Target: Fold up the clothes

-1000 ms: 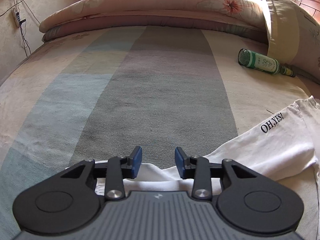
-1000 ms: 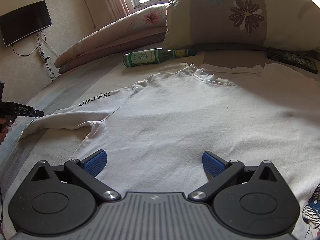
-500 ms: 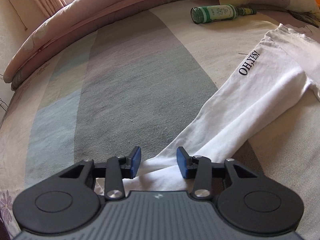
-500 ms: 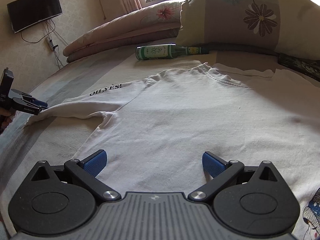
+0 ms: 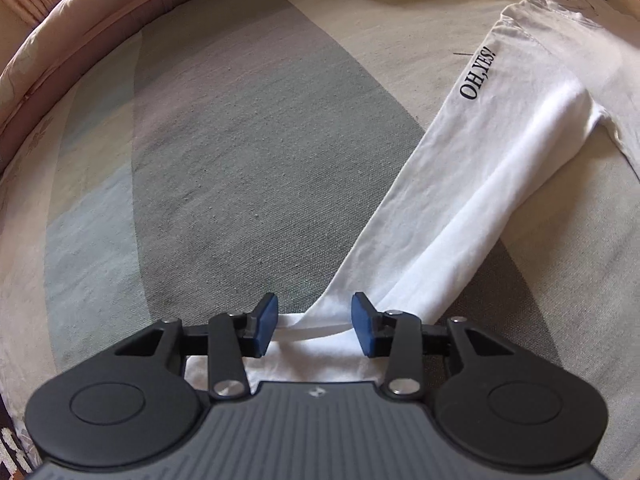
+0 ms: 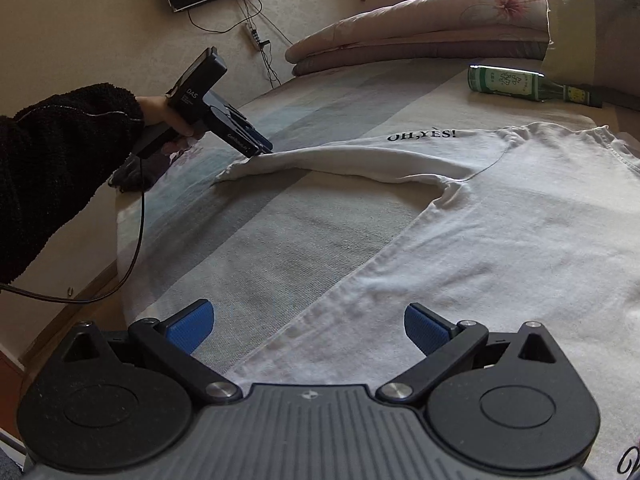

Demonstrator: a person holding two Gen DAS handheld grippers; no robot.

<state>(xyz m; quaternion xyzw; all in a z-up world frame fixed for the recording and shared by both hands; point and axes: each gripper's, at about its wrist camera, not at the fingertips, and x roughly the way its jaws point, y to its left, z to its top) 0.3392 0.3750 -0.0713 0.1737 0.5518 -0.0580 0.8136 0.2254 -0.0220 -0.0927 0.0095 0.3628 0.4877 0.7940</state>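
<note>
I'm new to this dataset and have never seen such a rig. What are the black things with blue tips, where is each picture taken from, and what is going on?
No robot here: a person holds a hand-held gripper in each hand, each with two blue-tipped fingers and a wide-angle camera looking along them.

The left wrist view shows the left gripper at the cuff of the sleeve of a white shirt printed "OH,YES!". Its fingers straddle the cloth with a gap, so it is not yet pinched.

The right wrist view shows the right gripper, open wide, near the shirt's lower edge, holding nothing. It also shows the person's hand with the left gripper.

The shirt lies on a striped bed, beside a green bottle.
</note>
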